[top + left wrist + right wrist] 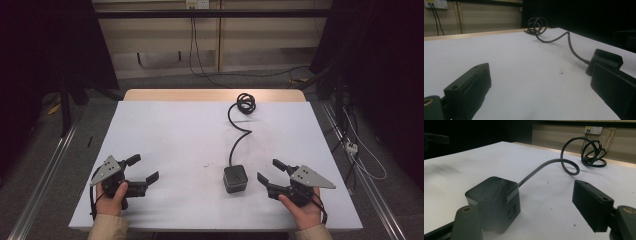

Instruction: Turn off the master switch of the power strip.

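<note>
White sheeting is covering the bench [170,135], with a strip of bare wood showing along its far edge. At the near left, a hand [111,196] is gripping the left tongs [143,169], which are lying low over the sheet with their 2 jaws spread wide and nothing between them; they are pointing right, toward the middle. In the left gripper view the same jaws are standing far apart over bare sheet. Right of centre, near the front edge, a black cube [235,178] is sitting flat on the sheet. Its cord [239,137] is running away toward the far edge and ending in a coil [246,103]. Just right of the cube, not touching it, the right tongs [266,170] are also gaping wide and empty, held by the other hand [303,210]. In the right gripper view the cube [495,200] is sitting close by the left jaw.
</note>
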Demonstrator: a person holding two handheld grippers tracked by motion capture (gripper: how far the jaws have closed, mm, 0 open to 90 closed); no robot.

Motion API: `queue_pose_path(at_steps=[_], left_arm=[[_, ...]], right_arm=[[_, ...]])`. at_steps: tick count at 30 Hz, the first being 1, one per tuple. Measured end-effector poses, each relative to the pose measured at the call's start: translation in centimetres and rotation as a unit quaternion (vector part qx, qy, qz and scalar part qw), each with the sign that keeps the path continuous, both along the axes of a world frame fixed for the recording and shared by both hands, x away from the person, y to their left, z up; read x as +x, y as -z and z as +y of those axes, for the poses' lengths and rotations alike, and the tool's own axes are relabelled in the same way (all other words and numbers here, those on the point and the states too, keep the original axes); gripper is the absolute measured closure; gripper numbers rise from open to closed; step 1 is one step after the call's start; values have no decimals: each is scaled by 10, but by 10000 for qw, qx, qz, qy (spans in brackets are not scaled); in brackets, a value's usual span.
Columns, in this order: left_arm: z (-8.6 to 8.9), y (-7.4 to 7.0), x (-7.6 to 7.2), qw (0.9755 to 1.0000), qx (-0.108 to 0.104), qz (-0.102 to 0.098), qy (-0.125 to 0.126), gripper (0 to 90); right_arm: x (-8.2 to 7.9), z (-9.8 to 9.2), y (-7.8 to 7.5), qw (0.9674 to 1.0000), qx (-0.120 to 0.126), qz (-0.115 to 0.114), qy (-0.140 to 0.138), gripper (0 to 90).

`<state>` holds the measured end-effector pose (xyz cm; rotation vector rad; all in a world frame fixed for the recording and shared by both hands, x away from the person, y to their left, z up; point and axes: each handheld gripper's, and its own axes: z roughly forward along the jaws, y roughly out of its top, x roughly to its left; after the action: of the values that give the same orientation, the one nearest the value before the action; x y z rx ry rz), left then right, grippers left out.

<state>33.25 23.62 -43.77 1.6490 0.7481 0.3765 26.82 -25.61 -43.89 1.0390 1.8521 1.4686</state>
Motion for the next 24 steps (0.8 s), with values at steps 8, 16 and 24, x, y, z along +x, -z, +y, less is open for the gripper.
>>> queue_pose_path(at_steps=[8,16,24], left_arm=[[0,0,0,10000,16,-16,3,27],[0,-1,0,10000,17,-19,6,27],[1,-1,0,10000,-17,-12,-10,27]], right_arm=[[3,4,-2,9999,17,84,-122,335],[6,5,-3,9996,113,182,-206,418],[8,9,-4,9989,107,285,-364,492]])
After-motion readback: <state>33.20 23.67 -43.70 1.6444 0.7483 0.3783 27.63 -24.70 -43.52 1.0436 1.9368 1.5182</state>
